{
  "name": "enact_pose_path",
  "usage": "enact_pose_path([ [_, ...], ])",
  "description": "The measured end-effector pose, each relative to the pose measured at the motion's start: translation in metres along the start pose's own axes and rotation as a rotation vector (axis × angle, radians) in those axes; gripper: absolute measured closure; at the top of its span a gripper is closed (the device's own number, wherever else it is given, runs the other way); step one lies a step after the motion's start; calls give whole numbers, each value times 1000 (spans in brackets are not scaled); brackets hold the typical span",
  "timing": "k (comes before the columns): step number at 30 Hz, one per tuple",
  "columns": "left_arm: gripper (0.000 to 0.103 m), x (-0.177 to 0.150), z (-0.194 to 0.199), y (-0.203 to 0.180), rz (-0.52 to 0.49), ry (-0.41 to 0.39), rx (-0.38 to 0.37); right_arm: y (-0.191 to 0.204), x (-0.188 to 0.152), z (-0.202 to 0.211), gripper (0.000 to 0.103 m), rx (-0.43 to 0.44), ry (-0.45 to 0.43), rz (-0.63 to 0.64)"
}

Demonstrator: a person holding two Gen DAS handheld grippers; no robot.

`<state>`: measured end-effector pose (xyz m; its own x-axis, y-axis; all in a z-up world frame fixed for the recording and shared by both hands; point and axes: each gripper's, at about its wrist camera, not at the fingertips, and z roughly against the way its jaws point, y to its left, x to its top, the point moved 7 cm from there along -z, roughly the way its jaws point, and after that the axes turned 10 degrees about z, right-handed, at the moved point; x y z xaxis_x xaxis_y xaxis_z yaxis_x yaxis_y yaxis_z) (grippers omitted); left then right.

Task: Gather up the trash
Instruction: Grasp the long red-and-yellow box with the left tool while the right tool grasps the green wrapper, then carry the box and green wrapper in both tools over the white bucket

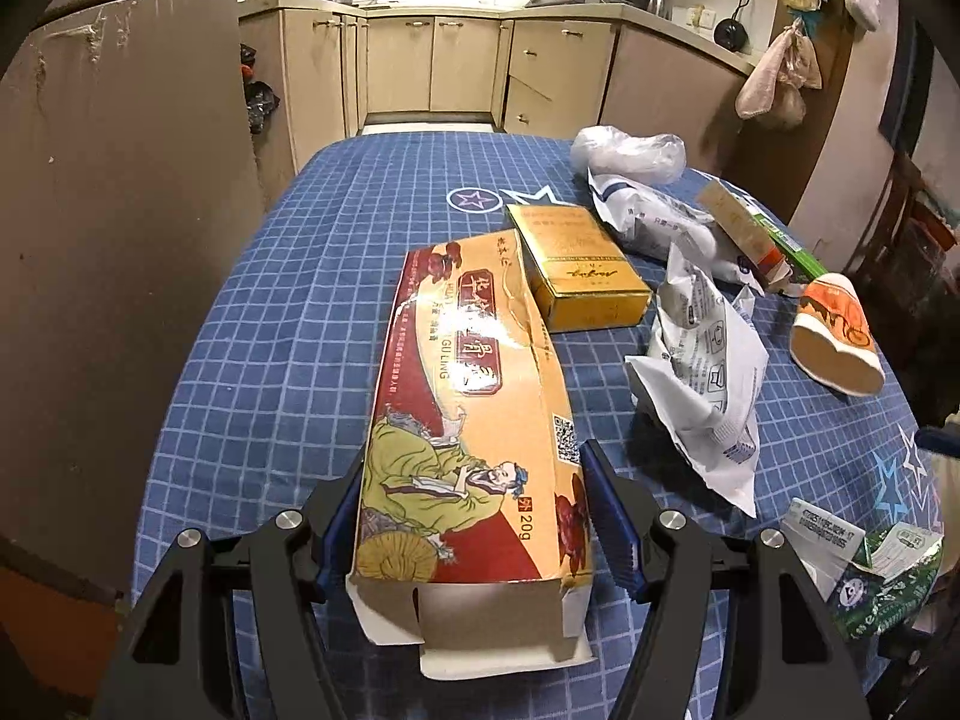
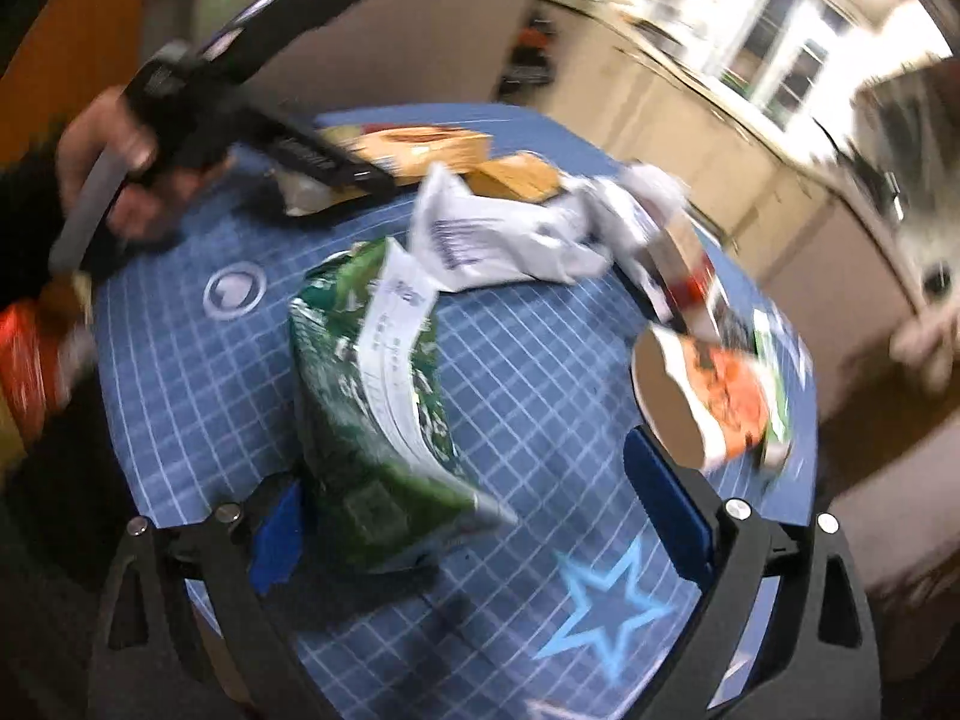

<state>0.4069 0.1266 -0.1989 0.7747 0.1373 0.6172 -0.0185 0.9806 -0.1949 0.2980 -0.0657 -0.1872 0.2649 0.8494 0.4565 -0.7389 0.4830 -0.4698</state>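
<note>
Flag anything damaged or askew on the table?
The long illustrated carton between the left gripper's pads is dented along its top, with its near end flap hanging open. The orange paper cup lies on its side. The white wrappers and green packet are crumpled. Nothing looks spilled.

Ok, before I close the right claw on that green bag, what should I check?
1. Right claw open: ok.
2. Green bag between its jaws: ok, though it sits nearer one pad than the other.
3. Cup clear of that claw: not ok. It lies right beside one finger, and whether they touch I cannot tell.
4. Right wrist view sharp: not ok, blurred.
5. Left claw on the box: ok, pads against both sides.
</note>
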Motion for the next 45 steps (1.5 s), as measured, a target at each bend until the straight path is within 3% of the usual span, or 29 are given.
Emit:
enact_pose_path([
  [3, 35, 0, -3, -1, -8, 0, -4, 4, 8, -3, 23, -40, 1, 83],
  [5, 35, 1, -4, -1, -19, -2, -5, 14, 12, -5, 41, -30, -3, 124],
  [6, 35, 3, -5, -1, -20, 0, -6, 19, 13, -7, 63, -14, 7, 128],
  [7, 35, 4, -6, -1, -20, 1, -7, 23, 10, -8, 74, -3, 19, 127],
  [9, 35, 6, -8, -2, -27, 5, -6, 26, 8, -12, 80, -16, 30, 114],
  [15, 37, 2, -4, -5, -54, -25, 2, 7, 1, -4, 80, 24, -24, -78],
  [19, 37, 1, 8, -1, -40, -58, 56, -1, -4, 6, 80, 35, -54, -176],
  [26, 41, 3, 54, 8, -9, -183, 217, -14, -13, 28, 80, -10, -106, -307],
  [33, 51, 4, 88, -5, -16, -264, 267, -25, -19, 42, 81, -55, -130, -371],
  [36, 56, 2, 94, -11, -24, -272, 255, -27, -24, 50, 81, -71, -136, -382],
  [37, 82, 0, 94, -12, -23, -265, 241, -28, -25, 52, 81, -79, -138, -385],
  [45, 84, -19, 70, -1, 48, -156, 130, -30, -32, 65, 81, -103, -147, -403],
])
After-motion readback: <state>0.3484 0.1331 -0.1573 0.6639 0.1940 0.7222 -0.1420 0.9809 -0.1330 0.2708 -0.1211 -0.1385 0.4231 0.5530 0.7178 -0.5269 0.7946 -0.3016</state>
